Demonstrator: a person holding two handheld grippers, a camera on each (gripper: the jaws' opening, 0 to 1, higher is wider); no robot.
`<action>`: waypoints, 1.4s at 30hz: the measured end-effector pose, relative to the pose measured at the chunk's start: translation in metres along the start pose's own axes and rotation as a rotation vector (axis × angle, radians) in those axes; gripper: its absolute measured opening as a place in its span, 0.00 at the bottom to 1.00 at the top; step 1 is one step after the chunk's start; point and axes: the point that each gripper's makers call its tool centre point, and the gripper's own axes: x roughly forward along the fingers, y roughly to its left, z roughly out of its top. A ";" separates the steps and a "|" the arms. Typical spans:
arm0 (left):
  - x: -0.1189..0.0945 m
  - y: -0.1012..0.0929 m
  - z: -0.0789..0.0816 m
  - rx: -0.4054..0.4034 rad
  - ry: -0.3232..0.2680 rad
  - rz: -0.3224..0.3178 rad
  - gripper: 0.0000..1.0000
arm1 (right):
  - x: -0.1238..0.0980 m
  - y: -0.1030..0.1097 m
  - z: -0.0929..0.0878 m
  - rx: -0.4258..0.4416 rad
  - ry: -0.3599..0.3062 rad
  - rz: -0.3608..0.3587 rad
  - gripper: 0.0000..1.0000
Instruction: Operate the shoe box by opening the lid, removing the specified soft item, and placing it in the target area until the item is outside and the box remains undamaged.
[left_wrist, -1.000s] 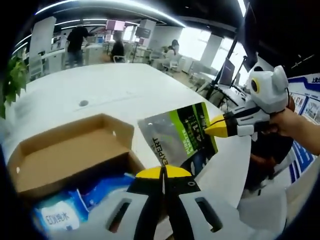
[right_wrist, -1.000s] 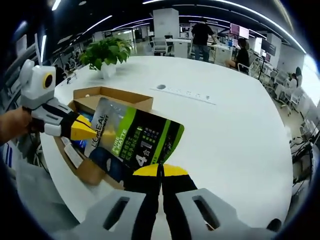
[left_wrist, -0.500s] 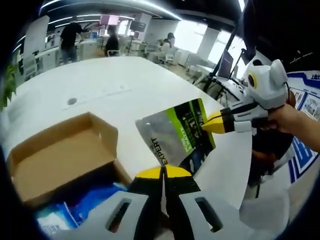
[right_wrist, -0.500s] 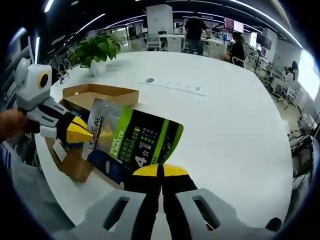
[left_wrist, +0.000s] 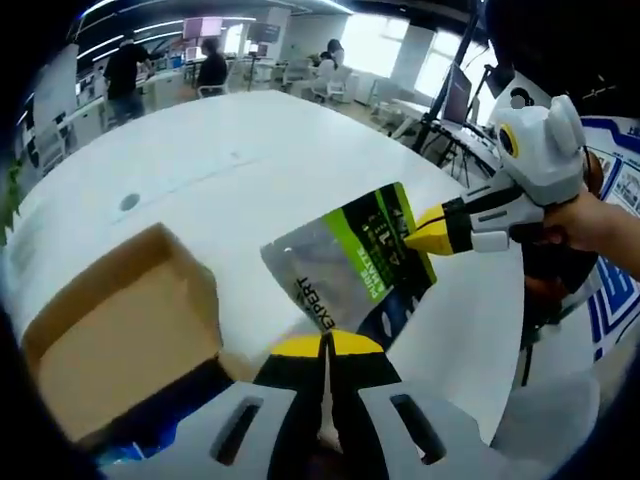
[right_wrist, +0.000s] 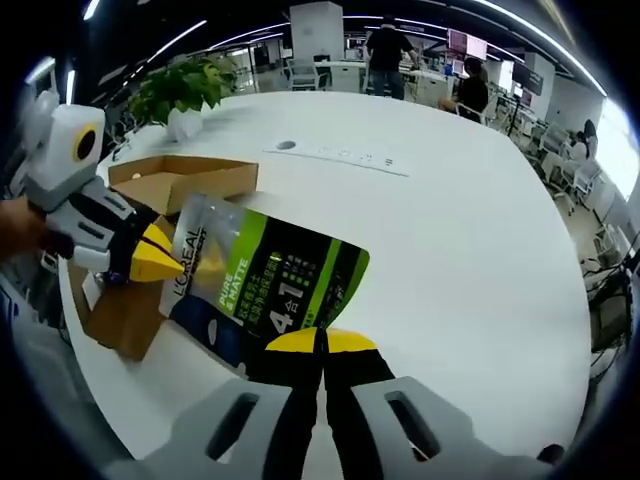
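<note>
Pouch (right_wrist: 265, 285) pinched at opposite edges by both grippers, above bare white table (right_wrist: 460, 220) beside box (right_wrist: 150, 200).

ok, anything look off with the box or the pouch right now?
Nothing stands out. The cardboard box sits open on the white table with no visible tears. The pouch is out of it, held flat in the air between the left gripper and right gripper.

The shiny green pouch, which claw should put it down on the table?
Probably the right claw. It grips the pouch on the side over open white table, while the left claw holds the end nearer the box.
</note>
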 end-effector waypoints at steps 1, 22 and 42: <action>0.002 0.000 0.001 0.004 0.002 0.000 0.00 | 0.002 -0.002 -0.001 0.000 0.003 -0.003 0.00; 0.030 -0.001 -0.008 0.396 0.219 0.071 0.00 | 0.022 -0.017 -0.013 0.028 0.008 -0.002 0.00; 0.051 0.007 -0.025 0.461 0.287 0.096 0.00 | 0.037 -0.015 -0.022 -0.068 -0.052 0.029 0.00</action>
